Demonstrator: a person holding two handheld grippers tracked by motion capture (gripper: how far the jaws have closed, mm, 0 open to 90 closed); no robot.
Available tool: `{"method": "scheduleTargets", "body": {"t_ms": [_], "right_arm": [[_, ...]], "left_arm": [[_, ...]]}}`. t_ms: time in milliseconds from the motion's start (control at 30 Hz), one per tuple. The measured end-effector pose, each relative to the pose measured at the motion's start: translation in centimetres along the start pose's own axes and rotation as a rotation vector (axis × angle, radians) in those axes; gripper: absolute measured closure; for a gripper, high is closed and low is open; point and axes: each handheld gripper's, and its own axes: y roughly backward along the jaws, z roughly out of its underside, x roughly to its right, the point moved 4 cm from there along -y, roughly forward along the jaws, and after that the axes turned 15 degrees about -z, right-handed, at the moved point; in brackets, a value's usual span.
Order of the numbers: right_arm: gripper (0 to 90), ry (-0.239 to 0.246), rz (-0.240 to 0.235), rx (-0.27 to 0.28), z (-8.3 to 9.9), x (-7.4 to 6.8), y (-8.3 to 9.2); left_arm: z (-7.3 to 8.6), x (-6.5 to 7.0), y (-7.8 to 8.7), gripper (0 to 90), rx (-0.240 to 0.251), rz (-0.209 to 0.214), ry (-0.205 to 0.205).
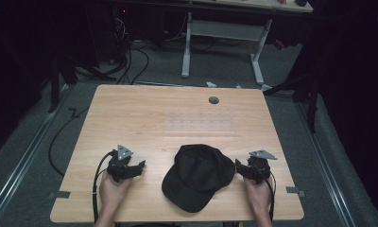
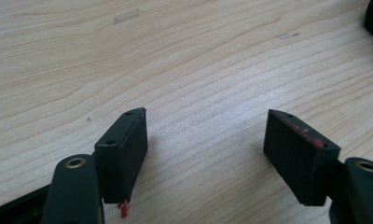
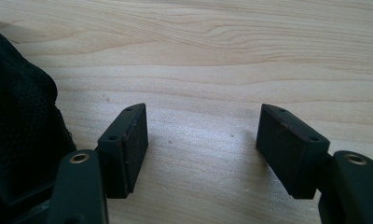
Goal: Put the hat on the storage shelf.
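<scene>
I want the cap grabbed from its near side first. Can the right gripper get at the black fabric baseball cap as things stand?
Probably yes: the right gripper is open beside the black fabric baseball cap, with nothing between them.

Black cap, crown up, brim toward table's near edge, lying flat

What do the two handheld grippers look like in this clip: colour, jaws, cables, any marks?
Both are black. The left gripper and right gripper each carry a grey three-cornered plate on top and trail a black cable back along the person's bare forearm. In the gripper views the jaws end in flat, rectangular, textured black pads on arms with brass-coloured rivets. The left gripper's pads show red smudges at the edges.
</scene>
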Motion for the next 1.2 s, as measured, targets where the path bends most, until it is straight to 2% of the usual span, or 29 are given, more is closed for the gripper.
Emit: {"method": "scheduleTargets", "body": {"t_ms": [233, 533, 833, 933, 1200], "right_arm": [[30.7, 0.004, -0.003, -0.003, 0.0, 0.0, -0.1], [30.8, 0.002, -0.001, -0.003, 0.0, 0.0, 0.0], [32.8, 0.005, 0.003, 0.024, 0.1, 0.2, 0.6], [35.4, -0.016, -0.031, 0.043, -0.1, 0.2, 1.2], [37.2, -0.015, -0.065, 0.075, -0.3, 0.0, 2.2]], "left_arm": [[0.0, 0.0, 0.0, 30.7, -0.002, -0.001, -0.001], [0.0, 0.0, 0.0, 30.4, -0.001, 0.001, 0.0], [0.0, 0.0, 0.0, 30.3, -0.001, 0.001, 0.0], [0.0, 0.0, 0.0, 30.3, -0.001, 0.001, 0.0], [0.0, 0.0, 0.0, 30.3, -0.001, 0.001, 0.0]]}}
